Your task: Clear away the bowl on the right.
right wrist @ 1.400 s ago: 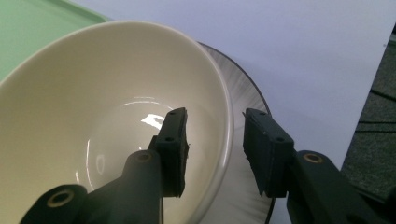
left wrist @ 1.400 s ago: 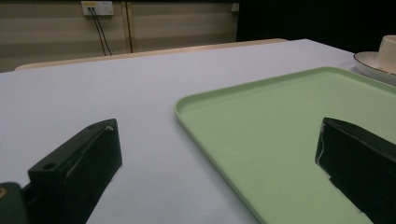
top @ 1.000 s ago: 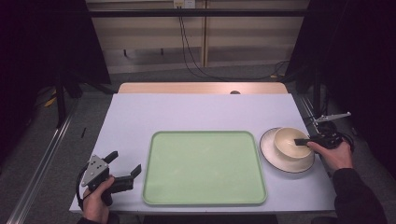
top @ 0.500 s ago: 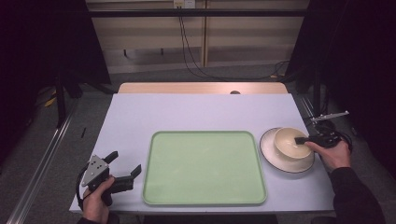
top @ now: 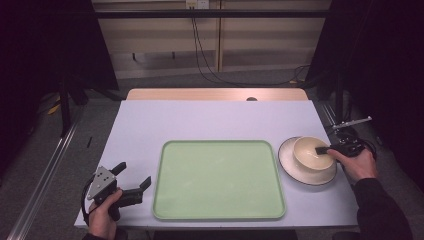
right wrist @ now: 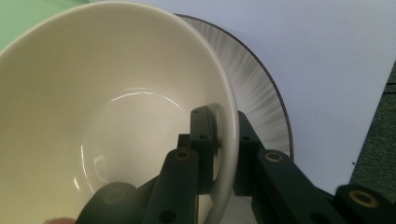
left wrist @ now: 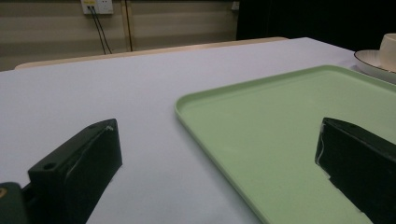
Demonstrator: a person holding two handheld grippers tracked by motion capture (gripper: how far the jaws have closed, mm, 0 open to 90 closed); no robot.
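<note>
- High view first: the bowl (top: 311, 153) sits on a plate (top: 290, 165) near the right edge of the white table (top: 215, 120), just right of the green tray (top: 218, 180). Plate and tray are close but I can't tell if they touch.
- Right gripper (top: 325, 149) comes in from the table's right edge and is clamped on the bowl's right-hand rim. Right gripper view shows it well: 1 jaw inside the bowl (right wrist: 107, 116), 1 outside, wall pinched between them. The jaws were just closing and are now tight on that rim.
- Room to move: only a thin strip of bare table between the plate and the right edge, then dark floor. Far side of the table is wide open all the way to the wooden strip (top: 215, 94) at the back.
- Left gripper (top: 134, 181) hovers at the near left corner, jaws spread wide with nothing between them. Left gripper view has 1 jaw over bare table and the other over the tray (left wrist: 280, 135), so it straddles the tray's left rim.
- In the way: the tray's raised rim is the only thing between the 2 grippers. Its surface is bare.
- Bowl is upright, mouth up, round so no real long axis. The plate (right wrist: 261, 88) under it shows a grey streaked rim.
</note>
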